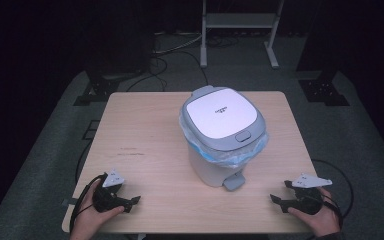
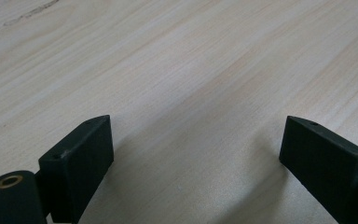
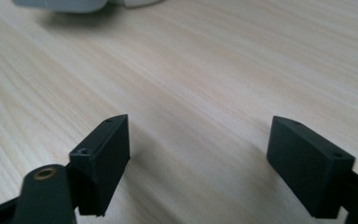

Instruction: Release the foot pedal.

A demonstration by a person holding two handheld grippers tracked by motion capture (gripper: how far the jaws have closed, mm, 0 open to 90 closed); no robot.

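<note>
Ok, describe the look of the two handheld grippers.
Both are black. The left gripper and right gripper each carry a grey three-cornered plate on top and trail a black cable. Their fingers are blocky black wedges with small screw holes, and a brass-ringed pivot sits beside one.

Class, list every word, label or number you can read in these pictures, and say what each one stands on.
Bin lid: a short dark print in two lines near its middle, too small and blurred to read.
Table: faint dark marks left of the bin, too small to tell whether they are writing.
No other text can be read.

Black left gripper (image 1: 130, 203) and right gripper (image 1: 278, 202), grey three-cornered plates, trailing black cables.
</note>
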